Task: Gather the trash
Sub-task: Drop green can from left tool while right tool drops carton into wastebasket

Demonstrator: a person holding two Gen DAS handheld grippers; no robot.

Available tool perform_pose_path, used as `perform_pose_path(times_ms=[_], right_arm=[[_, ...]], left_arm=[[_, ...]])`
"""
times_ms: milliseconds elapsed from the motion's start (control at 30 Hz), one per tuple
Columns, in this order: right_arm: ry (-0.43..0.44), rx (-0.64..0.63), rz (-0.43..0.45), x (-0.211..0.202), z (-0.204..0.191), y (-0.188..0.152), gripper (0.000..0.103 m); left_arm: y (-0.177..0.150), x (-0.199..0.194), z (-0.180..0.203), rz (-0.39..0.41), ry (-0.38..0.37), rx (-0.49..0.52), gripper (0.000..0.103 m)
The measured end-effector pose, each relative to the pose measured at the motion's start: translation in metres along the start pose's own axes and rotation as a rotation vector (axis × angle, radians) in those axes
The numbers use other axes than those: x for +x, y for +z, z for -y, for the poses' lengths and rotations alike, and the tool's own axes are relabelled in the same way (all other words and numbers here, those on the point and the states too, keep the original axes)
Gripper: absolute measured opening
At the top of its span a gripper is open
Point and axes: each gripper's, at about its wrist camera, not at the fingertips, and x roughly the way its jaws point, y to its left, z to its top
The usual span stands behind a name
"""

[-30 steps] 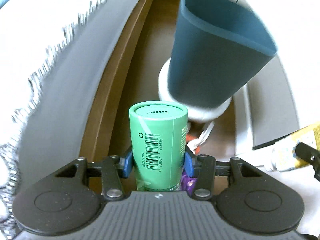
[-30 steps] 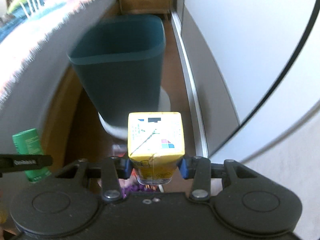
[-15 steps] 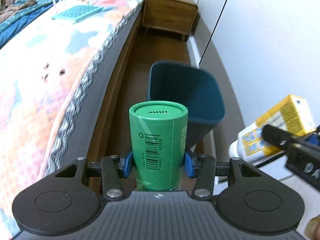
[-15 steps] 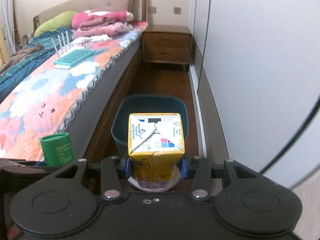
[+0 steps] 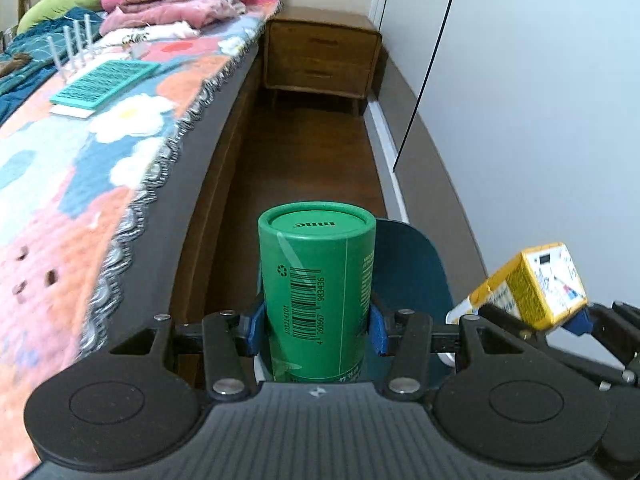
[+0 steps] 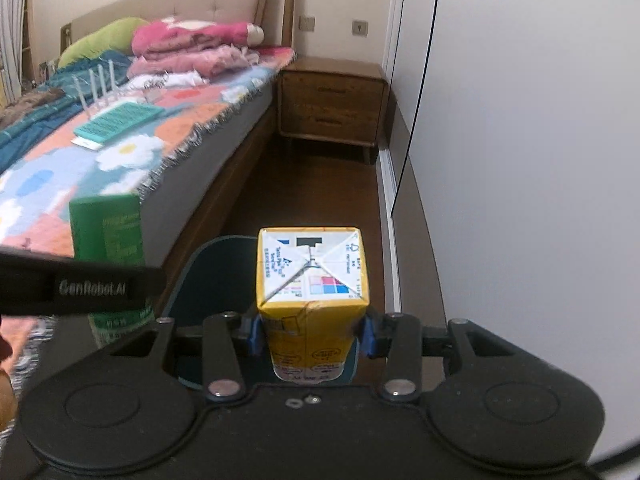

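Observation:
My left gripper [image 5: 316, 330] is shut on a green cardboard tube [image 5: 316, 280] with a barcode, held upright. My right gripper [image 6: 310, 332] is shut on a yellow drink carton [image 6: 310, 280], its folded white end facing the camera. Both hang over a dark teal bin [image 5: 408, 276] on the floor, mostly hidden behind the tube and carton; its rim [image 6: 216, 264] shows below in the right wrist view. The carton [image 5: 532, 292] appears at the right edge of the left wrist view, and the tube [image 6: 106, 236] at the left of the right wrist view.
A bed [image 5: 80, 152] with a flowered blanket runs along the left, with folded pink clothes [image 6: 192, 46] and a teal tray [image 5: 104, 84] on it. A wooden nightstand [image 5: 320, 56] stands at the far end of the narrow floor strip [image 5: 304, 160]. White wardrobe doors [image 6: 520, 120] line the right.
Both grippers have risen and pulled back with their loads. The bin, earlier large and close ahead, now sits low and mostly behind the tube and carton; the bed and nightstand have come into view.

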Motion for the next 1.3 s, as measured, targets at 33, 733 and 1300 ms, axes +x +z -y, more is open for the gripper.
perform_pose_path(times_ms=[33,733,1300], right_arm=[[0.005,-0.007,-0.014,0.015,0.001,-0.001,0.043],[0.082,-0.254,-0.246,0.132,-0.031,-0.061,0.044],[0.08,-0.207,-0.212,0.058,-0.027,-0.062,0.061]], left_arm=[[0.003,0.015,0.003,-0.012,0.004,0.005,0.048],[-0.026,0.217,0.024,-0.342,0.074,0.175,0.049],[-0.019,0.154,0.024,-0.258,0.052,0.192,0.059]])
